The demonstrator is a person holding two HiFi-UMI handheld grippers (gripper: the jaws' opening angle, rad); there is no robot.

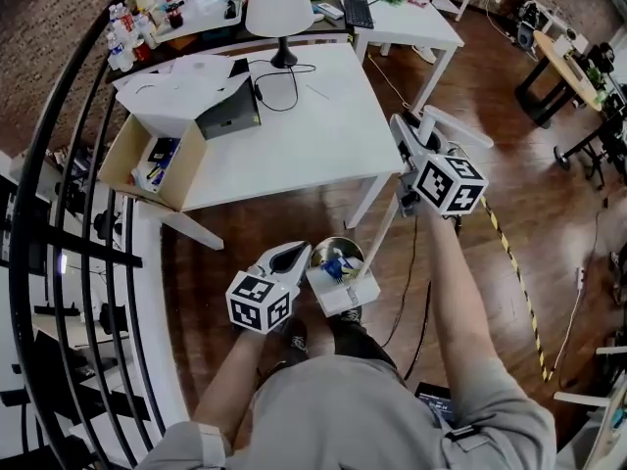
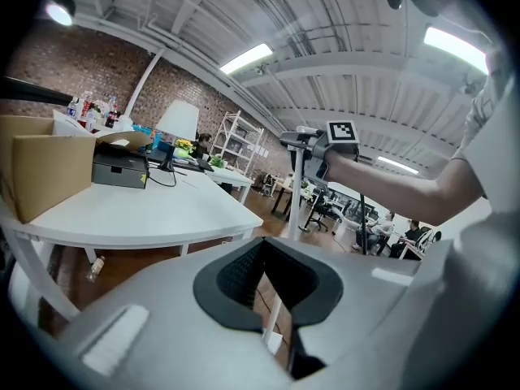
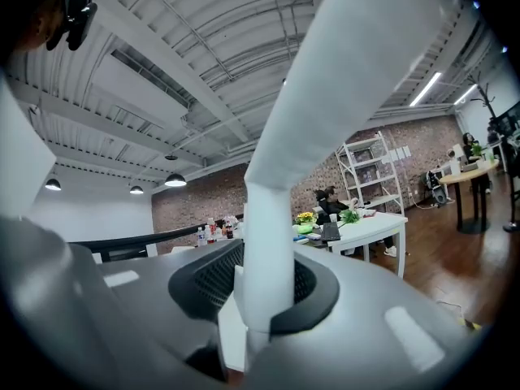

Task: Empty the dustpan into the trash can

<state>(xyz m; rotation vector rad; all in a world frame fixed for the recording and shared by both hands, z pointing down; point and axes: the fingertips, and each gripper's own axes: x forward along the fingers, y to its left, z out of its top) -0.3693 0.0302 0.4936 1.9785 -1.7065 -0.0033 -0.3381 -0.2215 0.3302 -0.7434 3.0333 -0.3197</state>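
A white long-handled dustpan [image 1: 345, 292] with blue scraps in it hangs over a round metal trash can [image 1: 340, 251] on the wood floor at my feet. Its white handle [image 1: 384, 231] rises to my right gripper [image 1: 411, 164], which is shut on it at chest height. In the right gripper view the handle [image 3: 325, 96] runs up between the black pads [image 3: 203, 279]. My left gripper [image 1: 292, 258] is low, just left of the dustpan, its tips together with nothing seen between them. From the left gripper view [image 2: 262, 246] I see the right gripper [image 2: 313, 145] and the handle [image 2: 296, 189].
A white table [image 1: 323, 135] stands just beyond the can, bearing a lamp [image 1: 279, 8], a black device [image 1: 230, 111] and an open cardboard box [image 1: 147, 160] at its left end. A black railing [image 1: 59, 243] curves along the left. A striped cable [image 1: 519, 282] lies on the floor at right.
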